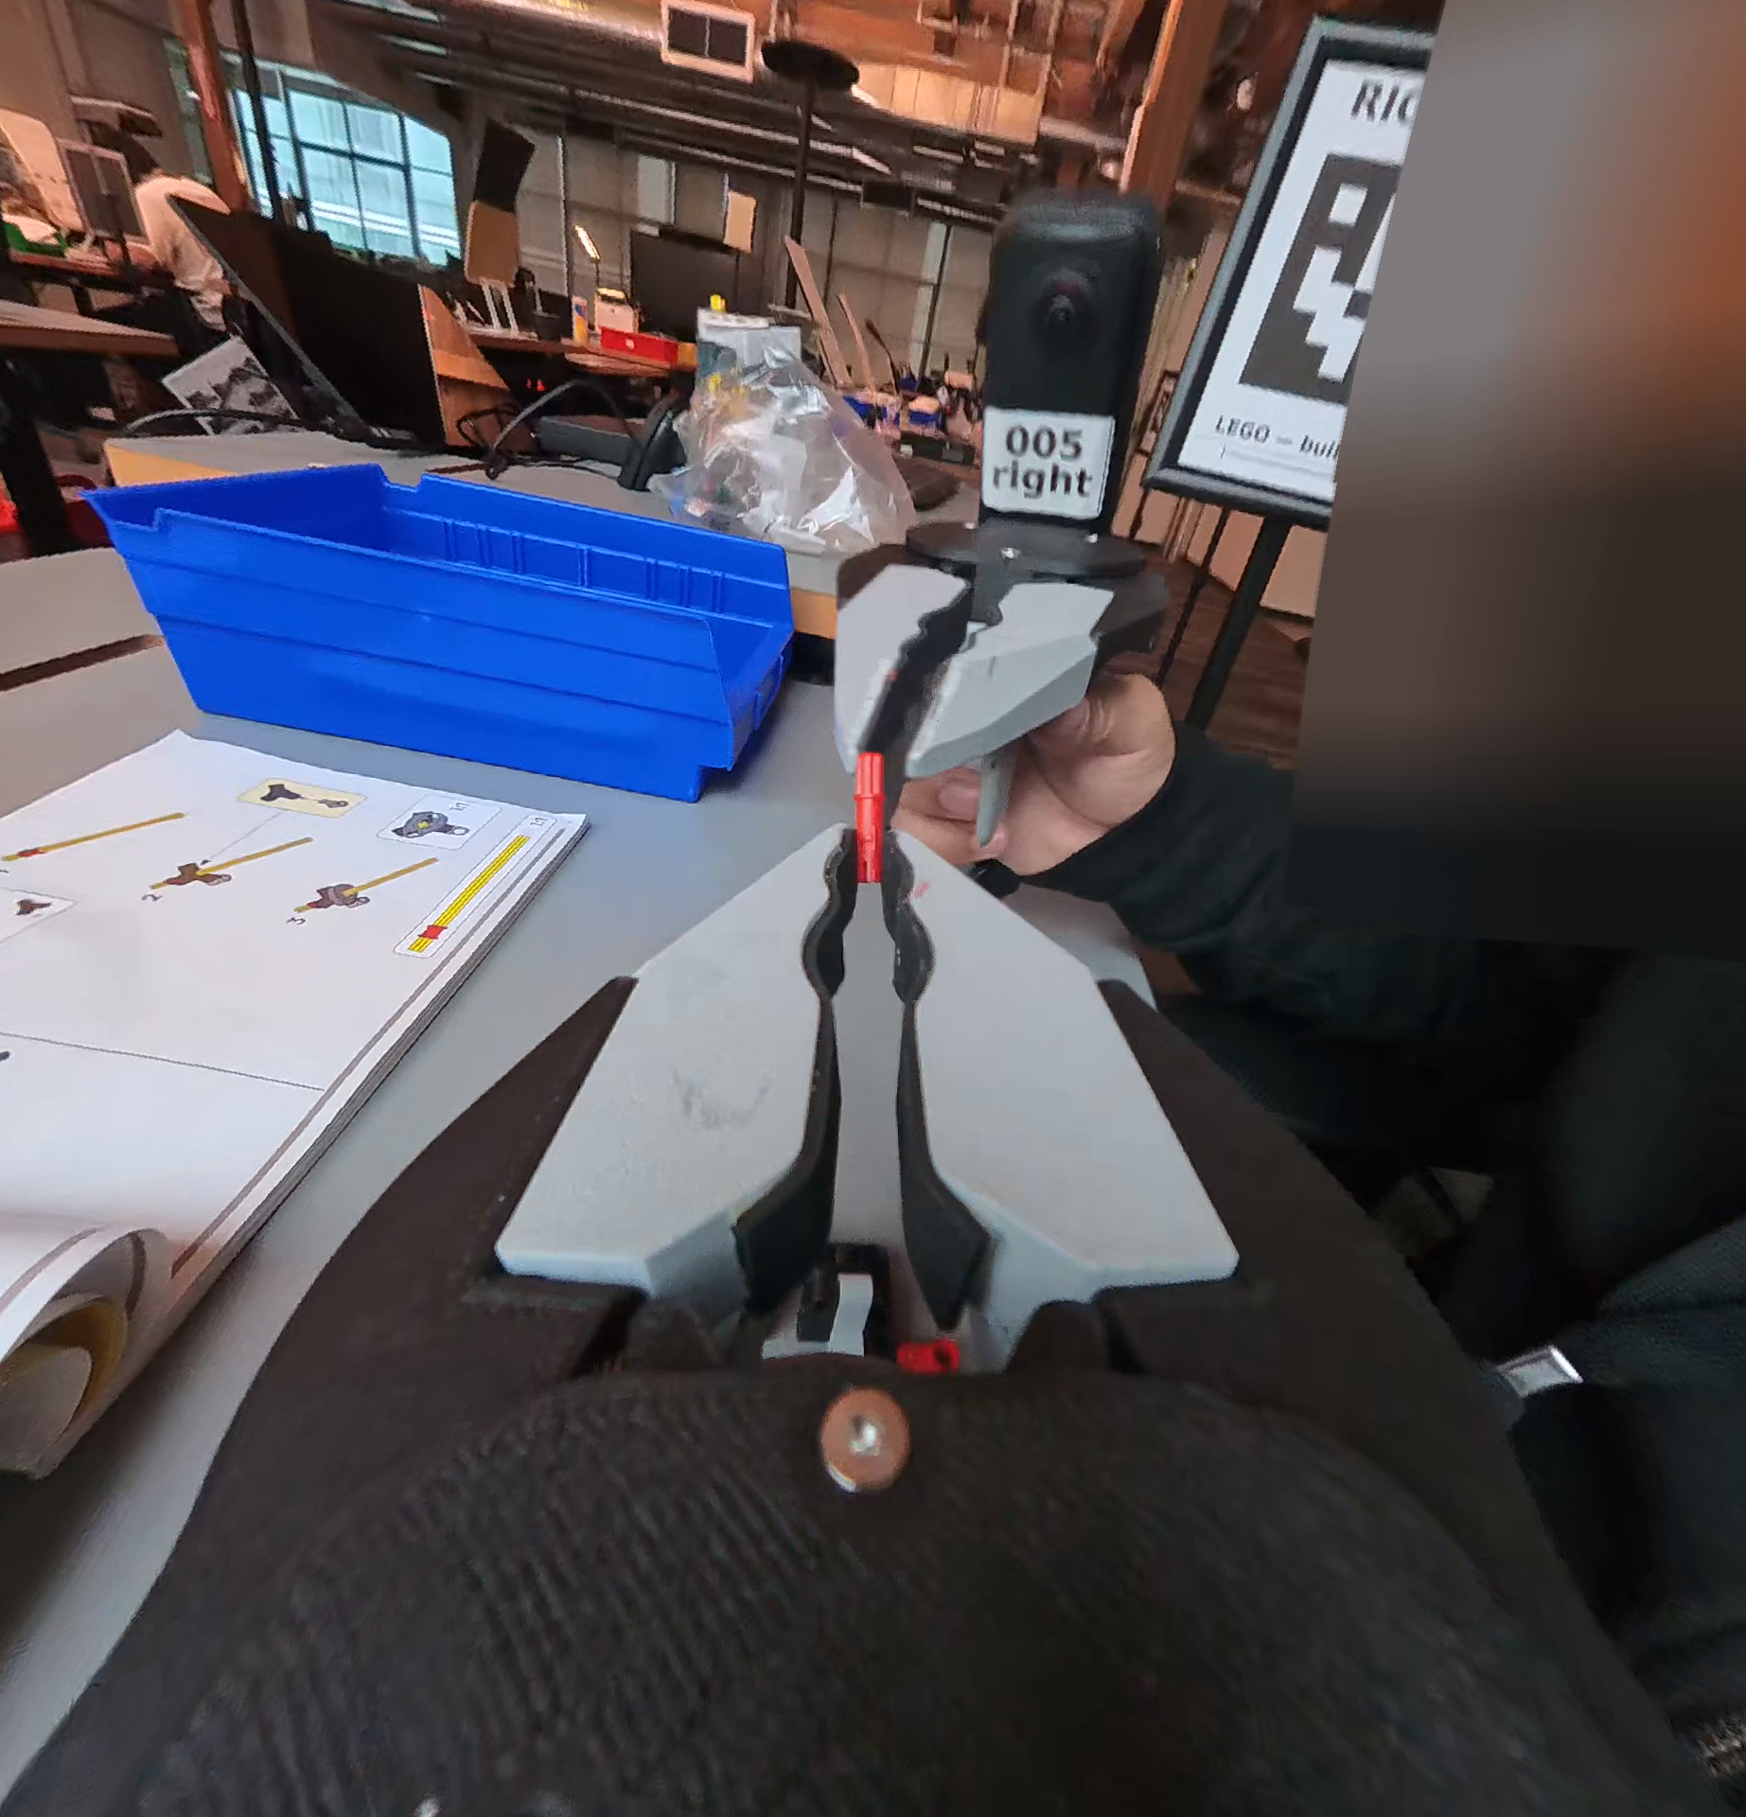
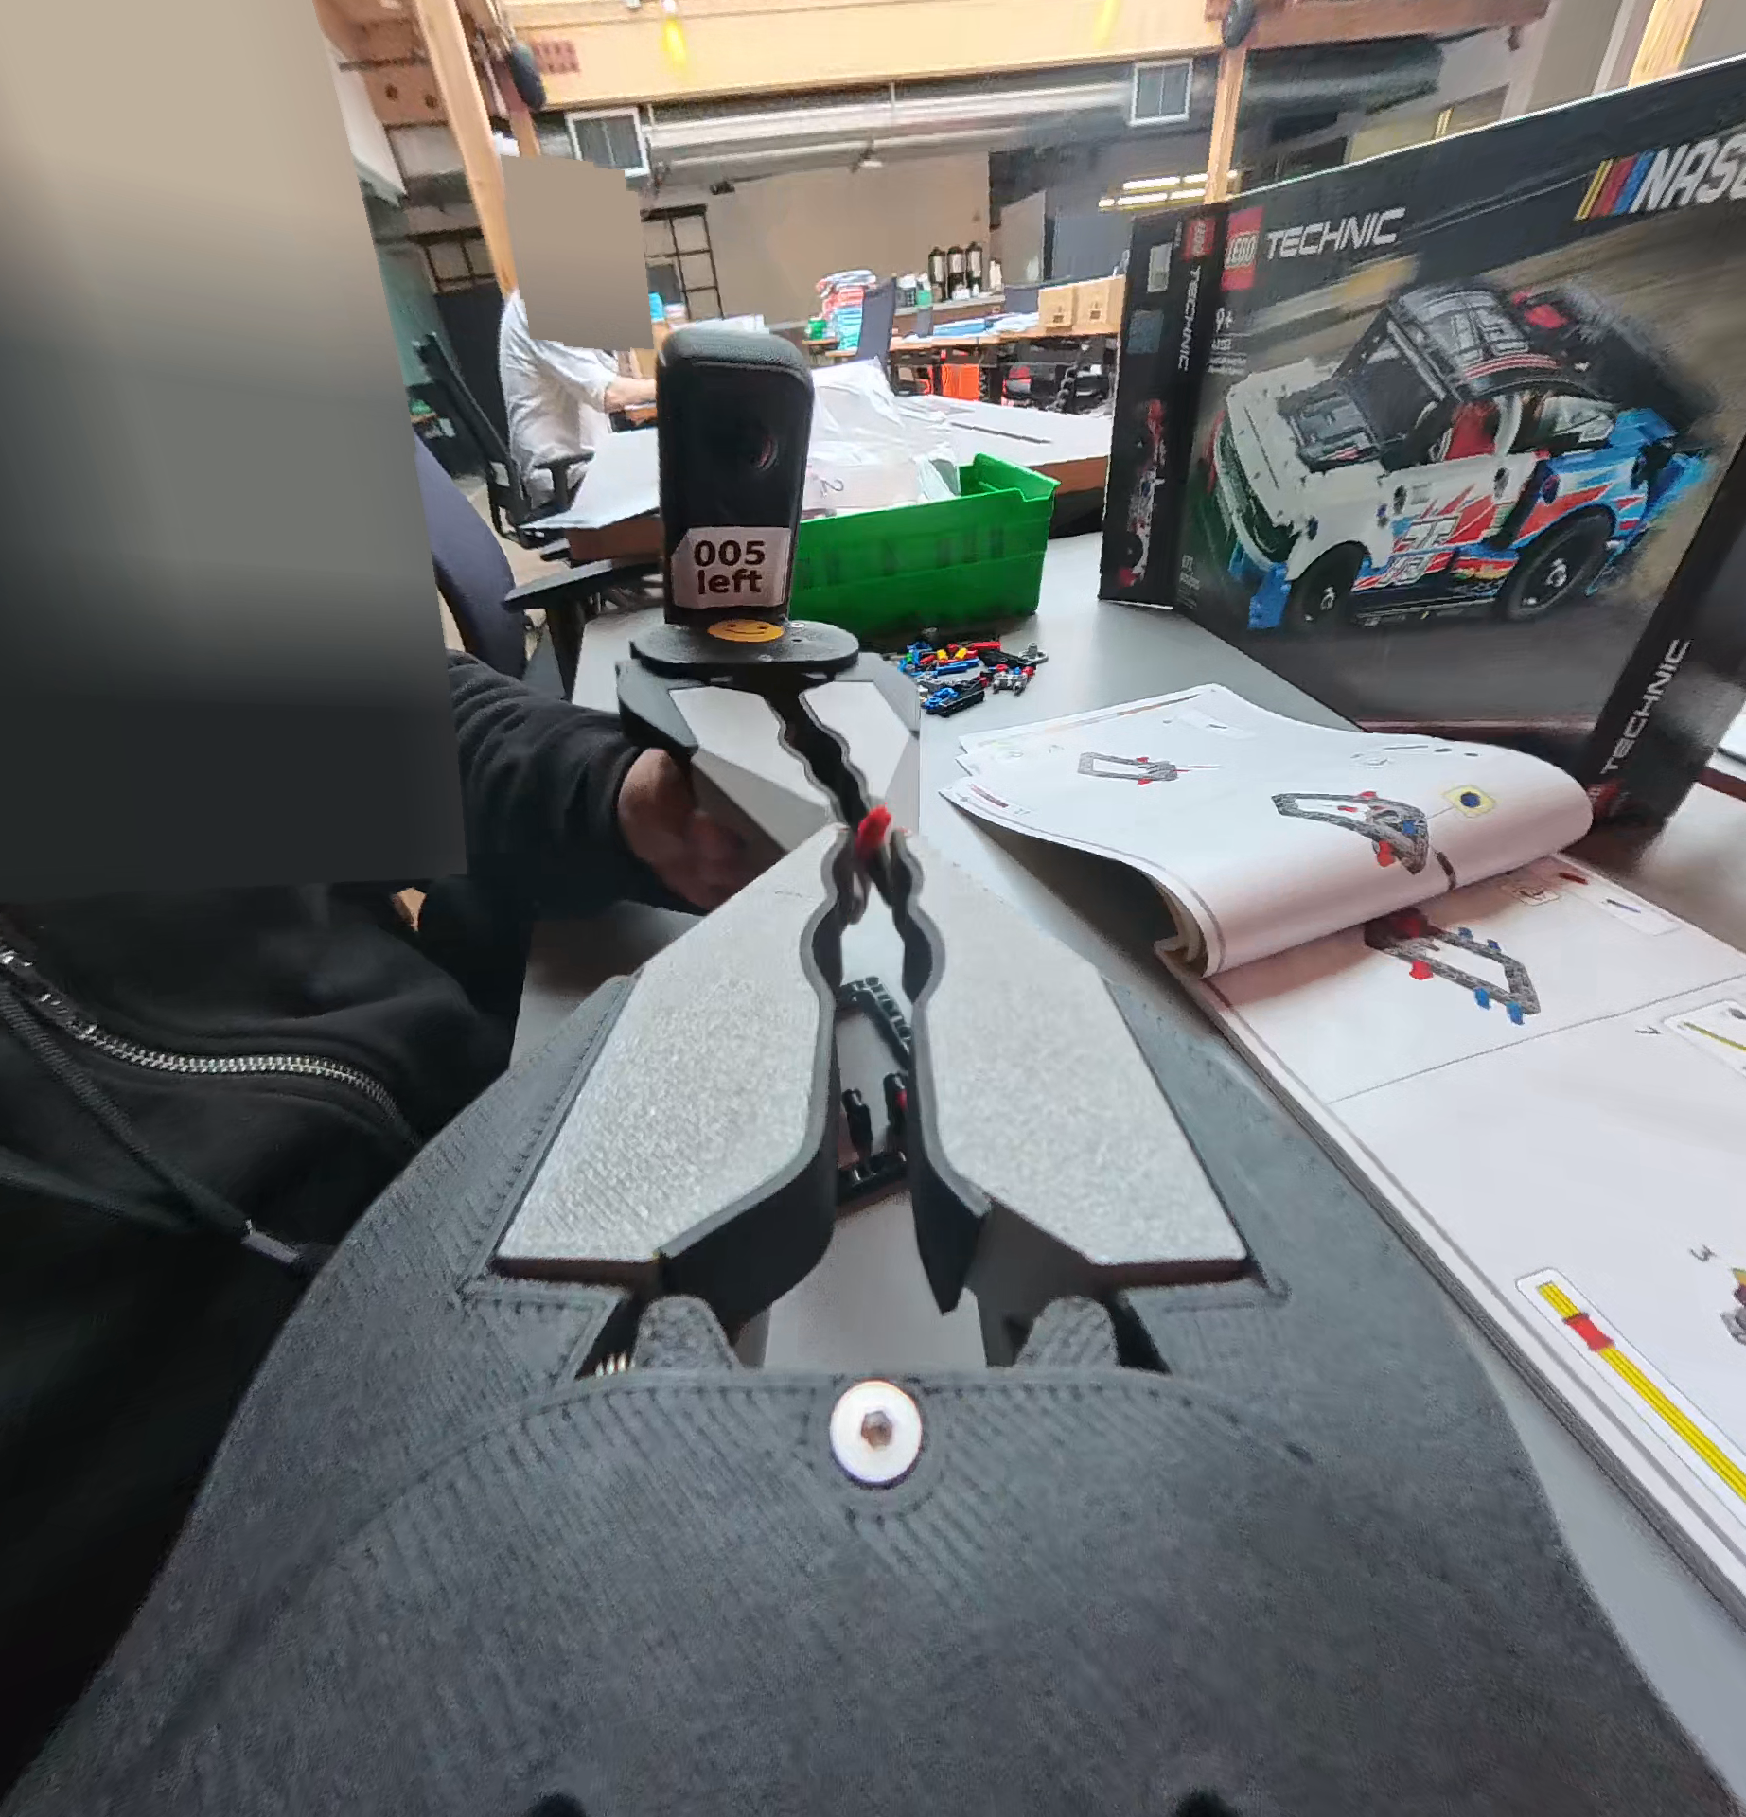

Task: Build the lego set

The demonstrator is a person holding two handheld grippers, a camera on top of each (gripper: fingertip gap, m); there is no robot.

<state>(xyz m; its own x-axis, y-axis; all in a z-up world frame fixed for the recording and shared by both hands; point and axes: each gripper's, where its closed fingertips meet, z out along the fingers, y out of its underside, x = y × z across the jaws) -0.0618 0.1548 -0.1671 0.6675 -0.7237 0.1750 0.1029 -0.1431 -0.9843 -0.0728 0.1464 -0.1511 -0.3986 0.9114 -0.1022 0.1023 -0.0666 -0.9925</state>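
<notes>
1. Grey tabletop (image 1: 574,944) in a busy workshop carries everything; desks and a seated person in white (image 2: 554,393) show far behind the left gripper.
2. Left gripper (image 1: 869,865) is closed narrowly on the lower end of a small red pin (image 1: 869,816), pinched at its very fingertips.
3. Right gripper (image 1: 883,747) faces it tip to tip and clamps the same pin's upper end, so the pin bridges the two, clear of the table.
4. In the right wrist view the pin (image 2: 871,831) sits between the right gripper's tips (image 2: 869,865), with the left gripper (image 2: 854,787) just beyond.
5. A hand (image 1: 1065,777) in a black sleeve holds the right gripper's handle.
6. An open instruction booklet (image 1: 259,934) lies left of the left gripper, a blue bin (image 1: 456,629) beyond it.
7. Beneath the right gripper's fingers lies a dark lego frame (image 2: 874,1082); loose pieces (image 2: 967,669), a green bin (image 2: 928,551) and the set's box (image 2: 1439,413) stand farther ahead and to its right.
</notes>
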